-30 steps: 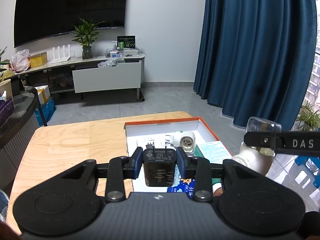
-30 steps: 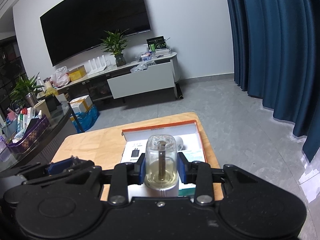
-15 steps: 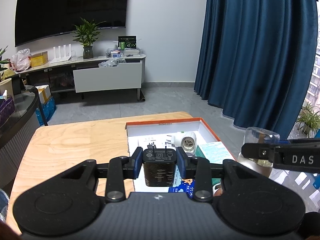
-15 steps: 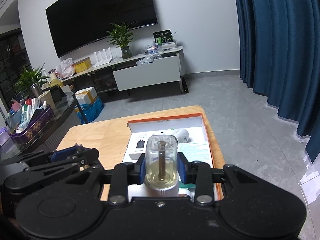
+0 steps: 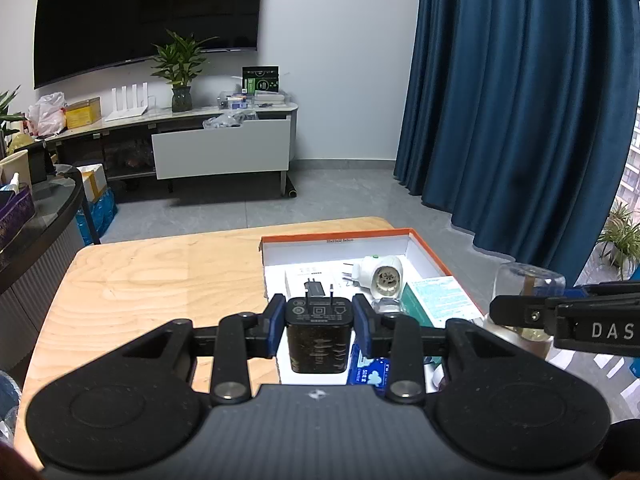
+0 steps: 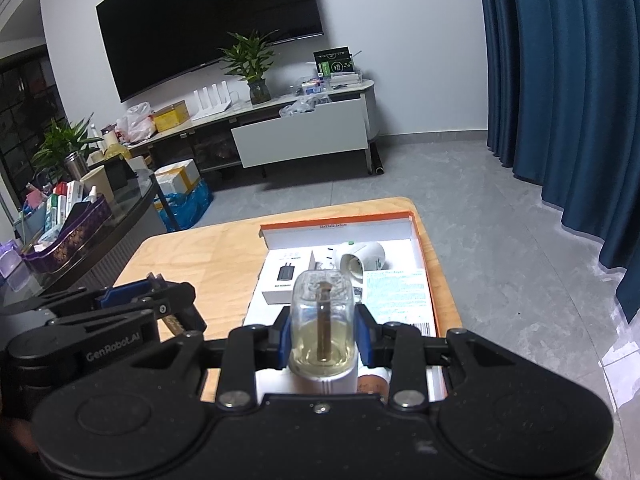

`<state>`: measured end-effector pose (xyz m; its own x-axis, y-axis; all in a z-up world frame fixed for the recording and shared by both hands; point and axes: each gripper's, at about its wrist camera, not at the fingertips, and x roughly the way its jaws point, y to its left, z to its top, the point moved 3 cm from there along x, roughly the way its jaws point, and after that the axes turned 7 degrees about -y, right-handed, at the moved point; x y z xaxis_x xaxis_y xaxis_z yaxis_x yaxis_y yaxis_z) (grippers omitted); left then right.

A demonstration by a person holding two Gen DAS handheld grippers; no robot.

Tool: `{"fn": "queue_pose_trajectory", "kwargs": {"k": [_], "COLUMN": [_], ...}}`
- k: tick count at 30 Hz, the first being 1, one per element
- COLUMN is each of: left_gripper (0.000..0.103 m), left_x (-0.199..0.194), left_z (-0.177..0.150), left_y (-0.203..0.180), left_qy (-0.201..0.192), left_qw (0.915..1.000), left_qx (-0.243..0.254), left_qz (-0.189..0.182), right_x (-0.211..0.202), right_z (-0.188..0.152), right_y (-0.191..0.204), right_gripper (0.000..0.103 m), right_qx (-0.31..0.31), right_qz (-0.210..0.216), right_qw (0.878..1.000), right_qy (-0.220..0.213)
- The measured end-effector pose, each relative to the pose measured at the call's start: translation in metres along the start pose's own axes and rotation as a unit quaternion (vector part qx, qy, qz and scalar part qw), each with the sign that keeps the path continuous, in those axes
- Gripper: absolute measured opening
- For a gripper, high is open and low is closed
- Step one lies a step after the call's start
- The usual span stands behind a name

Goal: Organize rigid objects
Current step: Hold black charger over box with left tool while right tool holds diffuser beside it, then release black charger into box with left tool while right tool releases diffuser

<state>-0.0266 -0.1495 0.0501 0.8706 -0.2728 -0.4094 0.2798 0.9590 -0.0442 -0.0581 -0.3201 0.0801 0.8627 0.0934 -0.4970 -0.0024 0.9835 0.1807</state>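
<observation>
1. Wooden table (image 5: 160,276) is seen carrying an orange-rimmed box (image 5: 426,250) at its right side.
2. A black charger (image 5: 319,334), prongs pointing away, is pinched by the left tongs (image 5: 319,326) above the box's near left part.
3. A clear-capped bottle (image 6: 322,320) is held upright, pinched by the right tongs (image 6: 323,338); the box lies ahead and below.

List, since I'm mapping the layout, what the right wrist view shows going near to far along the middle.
Right gripper shut on the clear bottle of yellowish liquid → white box printed with a black charger → white plug-in socket adapter → far wall of the orange-edged white box → white TV cabinet.
</observation>
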Motion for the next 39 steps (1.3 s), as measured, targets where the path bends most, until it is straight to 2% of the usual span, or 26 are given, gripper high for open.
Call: {"fn": "queue_pose_trajectory", "kwargs": {"k": [15,23,26,27,29,33,39], "left_gripper": [0.037,0.037,0.037,0.037,0.037,0.037,0.037], "left_x": [0.008,0.03,0.039,0.042,0.049,0.065,0.093], "left_z": [-0.006,-0.02,-0.024,-0.026,-0.028,-0.033,-0.04], "left_y": [0.005,0.014,0.017,0.018,0.017,0.018,0.019], "left_qy": [0.015,0.046,0.056,0.06,0.065,0.076,0.086], "left_qw": [0.9999,0.9987,0.9981,0.9979,0.9976,0.9966,0.9941], "left_qx": [-0.005,-0.02,-0.024,-0.023,-0.021,-0.02,-0.03], "left_qz": [0.0,-0.004,-0.011,-0.011,-0.015,-0.025,-0.059], "right_x": [0.009,0.039,0.051,0.056,0.064,0.068,0.059], "right_z": [-0.004,-0.012,-0.013,-0.013,-0.013,-0.009,-0.006], "right_y": [0.003,0.003,0.004,0.005,0.006,0.003,-0.004], "right_gripper": [0.04,0.04,0.042,0.044,0.071,0.072,0.075], "right_qx": [-0.008,-0.018,-0.017,-0.023,-0.031,-0.02,-0.012], "right_qz": [0.001,-0.011,-0.004,-0.004,-0.017,-0.027,-0.02], "right_qw": [1.0,0.998,0.998,0.998,0.998,0.999,1.0], "right_qy": [0.02,0.063,0.065,0.065,0.055,0.029,0.003]}}
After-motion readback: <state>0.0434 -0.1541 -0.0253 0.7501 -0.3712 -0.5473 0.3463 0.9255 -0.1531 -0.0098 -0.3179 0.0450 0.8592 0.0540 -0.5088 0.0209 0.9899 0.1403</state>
